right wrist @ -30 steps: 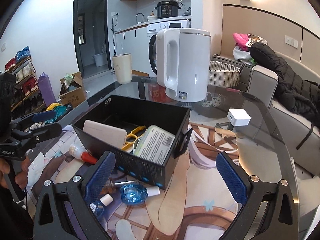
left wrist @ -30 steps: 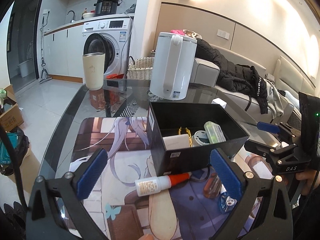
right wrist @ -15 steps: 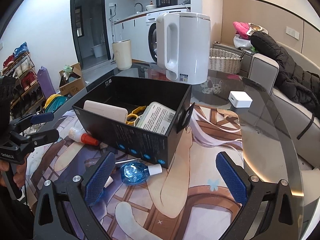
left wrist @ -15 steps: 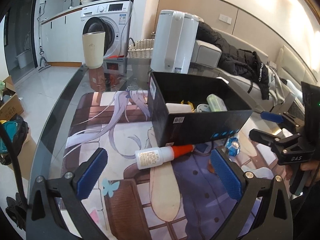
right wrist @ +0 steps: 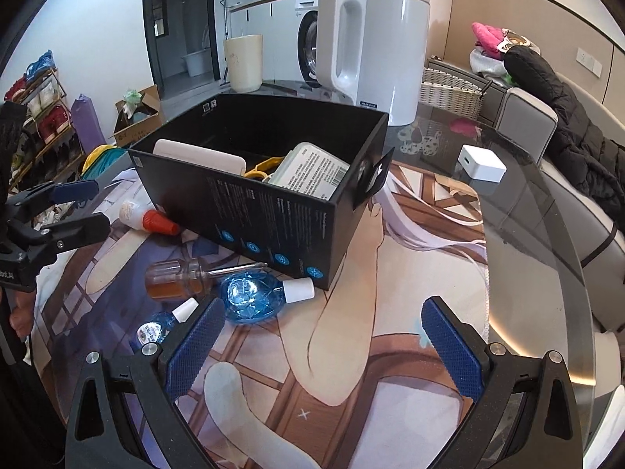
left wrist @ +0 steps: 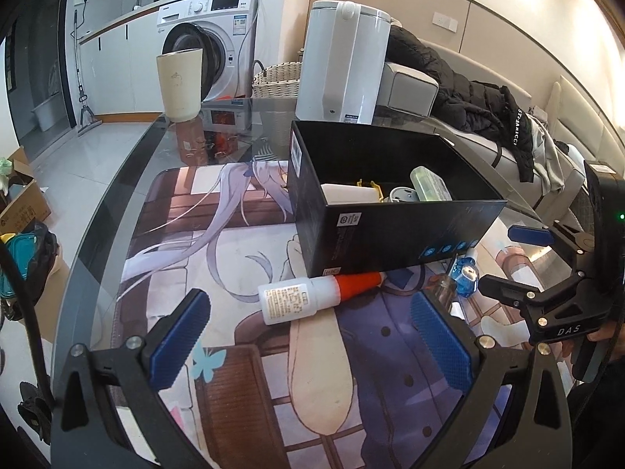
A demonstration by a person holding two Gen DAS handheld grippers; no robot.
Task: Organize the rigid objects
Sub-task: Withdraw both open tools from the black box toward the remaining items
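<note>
A black box (left wrist: 390,230) (right wrist: 273,230) stands on the printed mat and holds a white case, yellow scissors and a green container. A white glue bottle with an orange cap (left wrist: 312,297) (right wrist: 150,221) lies in front of it. A screwdriver with an amber handle (right wrist: 183,277) and two blue bottles (right wrist: 254,297) (right wrist: 156,326) lie beside it. My left gripper (left wrist: 308,336) is open and empty, just short of the glue bottle. My right gripper (right wrist: 324,340) is open and empty, near the blue bottles.
A white kettle (left wrist: 343,62) (right wrist: 371,39) and a beige cup (left wrist: 179,82) (right wrist: 242,62) stand behind the box. A white charger (right wrist: 480,164) lies on the glass table (left wrist: 117,195) at the right. A sofa with a black jacket (left wrist: 468,105) is beyond.
Both grippers have pulled back and risen, so the box and loose items sit farther ahead. The screwdriver and blue bottles now show fully. Both jaws stay open.
</note>
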